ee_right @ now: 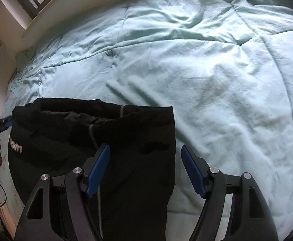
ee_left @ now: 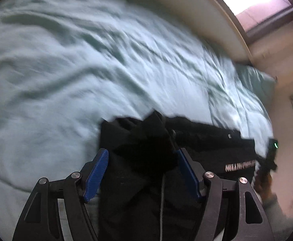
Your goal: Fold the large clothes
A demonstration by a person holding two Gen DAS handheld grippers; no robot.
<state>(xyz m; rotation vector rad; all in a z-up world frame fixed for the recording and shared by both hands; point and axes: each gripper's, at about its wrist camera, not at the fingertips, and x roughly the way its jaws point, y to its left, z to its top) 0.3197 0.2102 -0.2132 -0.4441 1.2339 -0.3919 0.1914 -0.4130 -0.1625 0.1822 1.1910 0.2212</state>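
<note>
Soft daylight from a glaring window (ee_left: 252,2), motion blur in the left view, fisheye-bent edges.

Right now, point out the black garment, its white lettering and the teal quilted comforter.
black garment (ee_right: 138,140), right wrist view, flat right panel
white lettering (ee_left: 239,167), left wrist view, middle of the print
teal quilted comforter (ee_right: 216,70), right wrist view, bare middle
</note>
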